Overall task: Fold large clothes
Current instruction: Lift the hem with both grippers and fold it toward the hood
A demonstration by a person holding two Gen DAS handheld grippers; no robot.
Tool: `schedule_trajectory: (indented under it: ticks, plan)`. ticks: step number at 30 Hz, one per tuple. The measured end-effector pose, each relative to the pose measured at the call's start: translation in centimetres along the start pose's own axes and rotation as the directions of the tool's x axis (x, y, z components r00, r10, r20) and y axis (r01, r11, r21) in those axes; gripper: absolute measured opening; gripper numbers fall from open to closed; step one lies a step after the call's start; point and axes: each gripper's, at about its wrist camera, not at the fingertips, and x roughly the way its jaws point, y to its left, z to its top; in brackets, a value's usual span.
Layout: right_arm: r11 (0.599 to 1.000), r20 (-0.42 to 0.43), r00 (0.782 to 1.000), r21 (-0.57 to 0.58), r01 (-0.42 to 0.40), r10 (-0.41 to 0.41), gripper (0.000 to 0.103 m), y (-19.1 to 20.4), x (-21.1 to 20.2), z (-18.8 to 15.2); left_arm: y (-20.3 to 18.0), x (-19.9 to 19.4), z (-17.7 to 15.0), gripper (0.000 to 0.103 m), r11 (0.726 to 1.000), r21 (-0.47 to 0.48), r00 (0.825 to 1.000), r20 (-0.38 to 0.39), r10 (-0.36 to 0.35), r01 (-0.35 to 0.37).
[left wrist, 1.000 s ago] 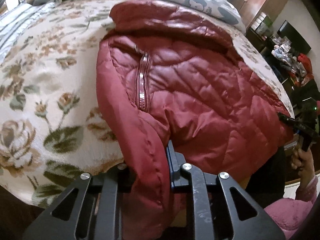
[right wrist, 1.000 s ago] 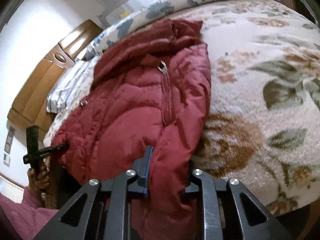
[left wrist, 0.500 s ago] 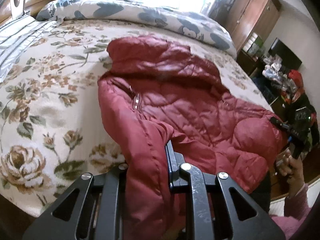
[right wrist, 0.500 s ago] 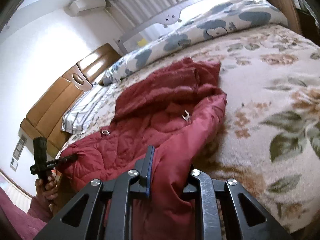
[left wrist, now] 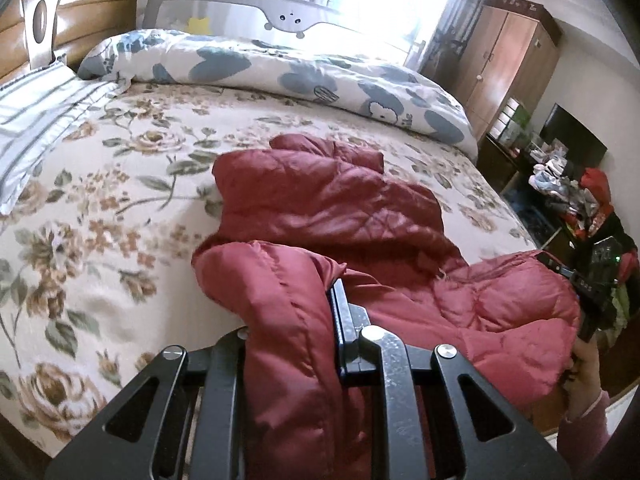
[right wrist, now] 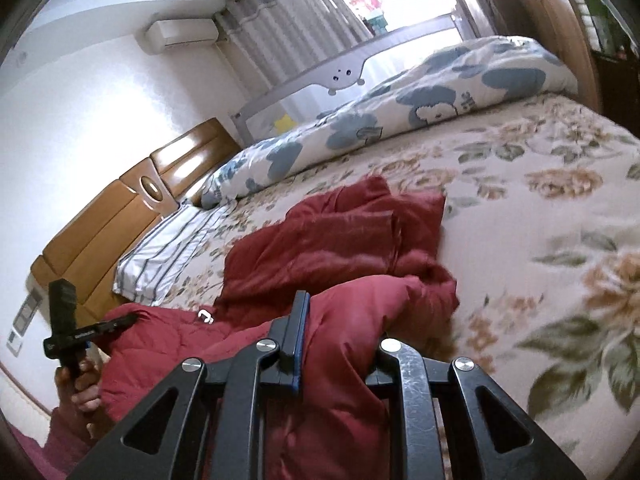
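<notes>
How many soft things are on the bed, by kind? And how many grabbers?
Red jacket: 1
Blue-flowered duvet: 1
Striped pillow: 1
Grippers: 2, left gripper and right gripper
Total: 5

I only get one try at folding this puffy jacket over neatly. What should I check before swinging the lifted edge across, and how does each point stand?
1. Left gripper clamped on the red jacket: ok, fabric is pinched between its jaws.
2. Right gripper clamped on the jacket: ok, hem bunched between its fingers.
3. Both corners raised off the floral blanket: ok.
4. Landing area beyond the jacket free: ok, the blue-patterned duvet and striped pillow lie apart from it.
5. Far end lying flat: not ok, the hood end is rumpled.
6. Sleeves tucked in: cannot tell.
</notes>
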Motion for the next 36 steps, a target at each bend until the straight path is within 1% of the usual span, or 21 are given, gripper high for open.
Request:
schedule_trajectory:
  ticks: [6, 11, 16, 18, 21, 24, 30, 36]
  plan:
    - [1.000, 0.020, 1.000, 0.001, 0.022, -0.022, 0.017, 0.0, 2.2, 3.0, 0.1, 2.1, 3.2, 0.017, 0.998, -0.024, 0.998, 0.005, 0.058, -0.058]
    - [0.998, 0.029, 0.998, 0.028, 0.051, -0.052, 0.017, -0.7, 4.8, 5.4, -0.2, 4.2, 5.5, 0.017, 0.992, -0.018, 0.992, 0.019, 0.128, -0.127]
    - [0.993, 0.029, 0.995, 0.066, 0.097, -0.099, 0.017, -1.8, 8.0, 7.7, 0.1, 6.7, 7.9, 0.017, 0.984, -0.024, 0.984, 0.028, 0.177, -0.176]
    - [0.989, 0.024, 0.991, 0.074, 0.129, -0.131, 0.017, -2.5, 9.6, 8.5, 0.4, 7.9, 8.8, 0.017, 0.979, -0.031, 0.979, 0.028, 0.201, -0.201]
    - [0.981, 0.014, 0.985, 0.099, 0.169, -0.171, 0.018, -3.6, 11.6, 9.4, 1.3, 10.1, 10.2, 0.017, 0.969, -0.049, 0.970, 0.013, 0.243, -0.242]
    - [0.974, 0.000, 0.980, 0.112, 0.197, -0.199, 0.018, -4.6, 13.5, 10.0, 2.0, 12.5, 11.7, 0.017, 0.965, -0.076, 0.968, -0.010, 0.250, -0.250]
    - [0.957, -0.036, 0.966, 0.127, 0.260, -0.257, 0.018, -6.2, 17.5, 11.3, 2.1, 17.0, 14.2, 0.018, 0.952, -0.069, 0.954, -0.040, 0.298, -0.300]
    - [0.942, -0.075, 0.951, 0.138, 0.307, -0.299, 0.018, -8.3, 21.8, 12.0, 3.8, 22.2, 15.8, 0.020, 0.940, -0.087, 0.942, -0.100, 0.320, -0.329]
